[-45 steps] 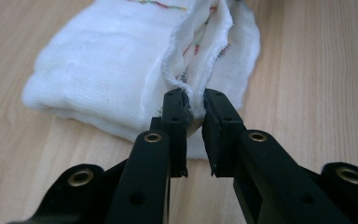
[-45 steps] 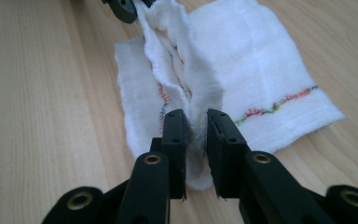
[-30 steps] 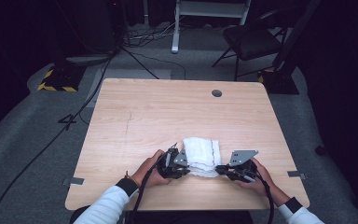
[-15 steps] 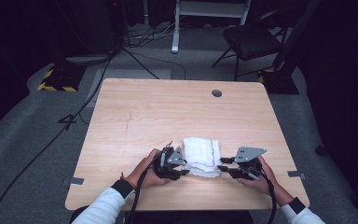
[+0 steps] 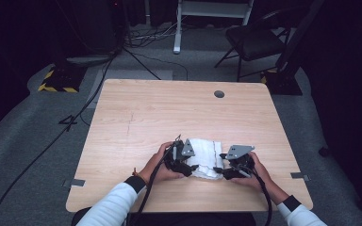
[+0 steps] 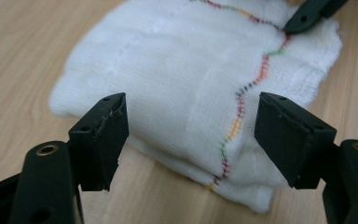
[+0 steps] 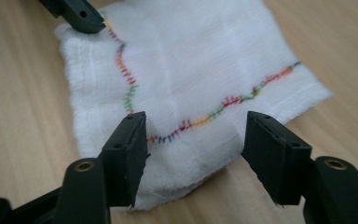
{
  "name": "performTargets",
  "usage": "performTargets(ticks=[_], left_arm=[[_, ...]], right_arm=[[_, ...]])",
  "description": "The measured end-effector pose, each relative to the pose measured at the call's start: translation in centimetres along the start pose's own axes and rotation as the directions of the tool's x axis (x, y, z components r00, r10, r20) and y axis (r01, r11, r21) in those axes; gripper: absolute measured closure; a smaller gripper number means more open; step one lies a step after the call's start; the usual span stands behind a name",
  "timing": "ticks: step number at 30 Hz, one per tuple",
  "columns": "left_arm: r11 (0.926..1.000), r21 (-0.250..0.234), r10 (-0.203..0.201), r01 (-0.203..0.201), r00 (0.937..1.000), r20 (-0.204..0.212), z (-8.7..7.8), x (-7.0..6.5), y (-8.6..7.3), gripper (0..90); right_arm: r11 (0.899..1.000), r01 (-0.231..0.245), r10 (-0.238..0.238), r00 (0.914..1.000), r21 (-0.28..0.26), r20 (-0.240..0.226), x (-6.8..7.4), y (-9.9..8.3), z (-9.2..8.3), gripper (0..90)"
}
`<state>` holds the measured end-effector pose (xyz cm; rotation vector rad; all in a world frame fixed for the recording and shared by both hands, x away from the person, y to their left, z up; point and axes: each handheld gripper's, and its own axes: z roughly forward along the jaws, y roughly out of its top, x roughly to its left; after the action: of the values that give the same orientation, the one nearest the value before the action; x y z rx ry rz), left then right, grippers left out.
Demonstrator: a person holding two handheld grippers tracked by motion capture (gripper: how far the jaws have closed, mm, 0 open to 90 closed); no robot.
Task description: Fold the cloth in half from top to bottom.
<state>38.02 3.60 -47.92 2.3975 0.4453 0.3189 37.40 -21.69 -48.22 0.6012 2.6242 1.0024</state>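
Work in hand: folding a white cloth (image 5: 206,157) on the desk (image 5: 169,113).
Cloth, place: near the front edge of the desk, between the two tools; it lies flat in a folded, roughly square stack.
Cloth, detail: a wavy line of coloured stitching (image 6: 239,105) runs across the top layer; layered edges show at the near side in both gripper views.
Left tool (image 6: 191,135): released. The jaws have just been opening and now stand apart over the near edge of the cloth; the pads do not press on it.
Right tool (image 7: 193,149): released. The jaws have just been opening; the cloth lies below the gap, clear of both pads.
Change, high view: one second ago both tools sat tight against the sides of the cloth, clenched; now each stands slightly back from it, with the hands low on the desk.
Cloth since then: same place and same folded outline; no visible shift.
Other tool in view: the tip of the opposite jaw shows at the far corner of the cloth in each gripper view, close to the fabric; contact there cannot be told.
Meaning for the work: the fold just made appears set down and let go, and it holds its shape unaided.
Judgement, next: either a further fold, which needs a fresh grip on an edge, or withdrawal if the stack is final.
Risk: the loose top layer may spring open if a jaw snags it.
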Motion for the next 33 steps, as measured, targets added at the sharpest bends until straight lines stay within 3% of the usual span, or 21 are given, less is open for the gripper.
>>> performTargets(ticks=[5,9,11,14,16,18,20,22,29,30,33], left_arm=[[0.9994,0.002,-0.034,0.034,0.9994,-0.009,0.3,-0.5,-0.5,26.1],[0.9988,-0.018,-0.046,0.046,0.9986,-0.025,0.9,-0.4,-0.6,23.8],[0.9992,-0.015,-0.037,0.037,0.9989,-0.027,1.0,-0.2,-0.5,23.5],[0.9988,-0.013,-0.048,0.048,0.9988,0.003,1.1,0.4,-0.6,23.3],[0.9985,-0.018,-0.051,0.052,0.9985,0.017,1.3,0.8,-0.6,22.9],[0.999,-0.009,-0.044,0.044,0.9989,-0.012,1.3,1.4,-0.4,23.0],[0.9979,0.003,-0.065,0.065,0.9973,-0.036,1.5,2.2,-0.2,23.1],[0.9954,0.018,-0.094,0.094,0.9956,-0.008,1.7,3.4,-0.1,23.1],[0.9898,0.007,-0.142,0.142,0.9888,-0.047,2.2,6.0,-0.3,21.0],[0.9853,0.005,-0.171,0.171,0.9849,-0.029,2.3,6.4,-0.4,20.0],[0.9825,0.007,-0.186,0.186,0.9825,-0.008,2.4,7.2,-0.5,18.8]], right_arm=[[1.0,-0.015,0.015,0.9999,-0.008,0.007,0.3,-0.8,-0.5,39.5],[0.999,-0.051,0.051,0.9984,0.001,0.024,0.1,-0.6,0.1,34.8],[0.999,-0.047,0.047,0.9982,0.004,0.038,0.0,-0.2,0.5,34.3],[0.999,-0.036,0.036,0.9987,0.003,0.037,-0.3,0.0,0.8,34.3],[0.999,-0.049,0.049,0.9988,0.0,0.001,-1.1,0.1,1.1,35.0],[0.997,-0.075,0.075,0.9968,-0.003,-0.028,-2.0,0.3,1.6,35.2],[0.997,-0.081,0.08,0.9963,-0.005,-0.03,-2.7,0.7,2.1,35.4],[0.996,-0.087,0.087,0.9959,0.004,-0.023,-3.5,1.4,2.8,34.7],[0.993,-0.114,0.114,0.9934,-0.003,0.012,-5.6,3.0,4.5,35.8],[0.993,-0.115,0.115,0.9933,-0.005,0.016,-5.7,3.1,4.7,35.8],[0.992,-0.124,0.124,0.9922,-0.004,0.015,-6.1,3.5,5.2,35.8]])
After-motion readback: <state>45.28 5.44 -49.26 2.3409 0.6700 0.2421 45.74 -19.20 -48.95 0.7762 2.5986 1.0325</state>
